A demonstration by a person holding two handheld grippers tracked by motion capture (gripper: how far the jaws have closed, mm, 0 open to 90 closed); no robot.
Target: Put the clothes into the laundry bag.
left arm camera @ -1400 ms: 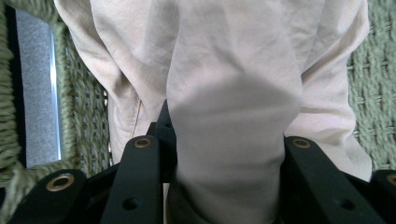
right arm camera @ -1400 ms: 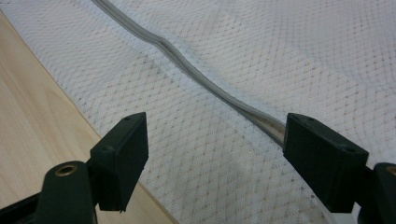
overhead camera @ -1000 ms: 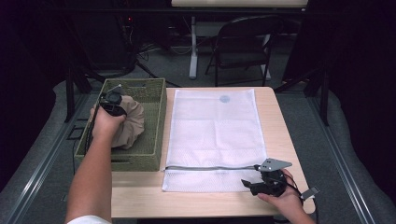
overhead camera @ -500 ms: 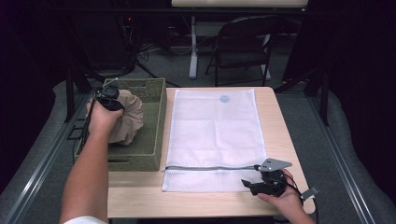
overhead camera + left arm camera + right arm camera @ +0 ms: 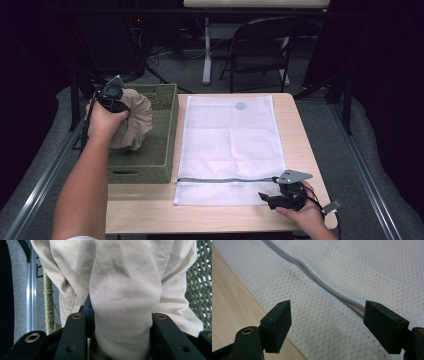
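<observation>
A beige cloth (image 5: 134,121) hangs bunched over the green woven basket (image 5: 165,131) at the table's left. My left gripper (image 5: 113,98) is shut on the cloth's top; in the left gripper view the fabric (image 5: 125,290) is squeezed between both black jaws, with its folds draping down over the basket weave (image 5: 202,290). A white mesh laundry bag (image 5: 231,145) lies flat on the table, its grey zipper (image 5: 225,180) running across near the front. My right gripper (image 5: 272,199) rests at the bag's front right corner, open, its jaws standing apart over the mesh (image 5: 332,322) and zipper (image 5: 324,287).
The wooden table (image 5: 145,210) shows bare strips in front and at the right. A folding chair (image 5: 260,50) and a stand (image 5: 207,55) sit behind the table. A metal rail (image 5: 45,175) runs along the floor at the left.
My left gripper has risen with the beige cloth, pulling it up out of the basket. The right gripper has stayed in place.
</observation>
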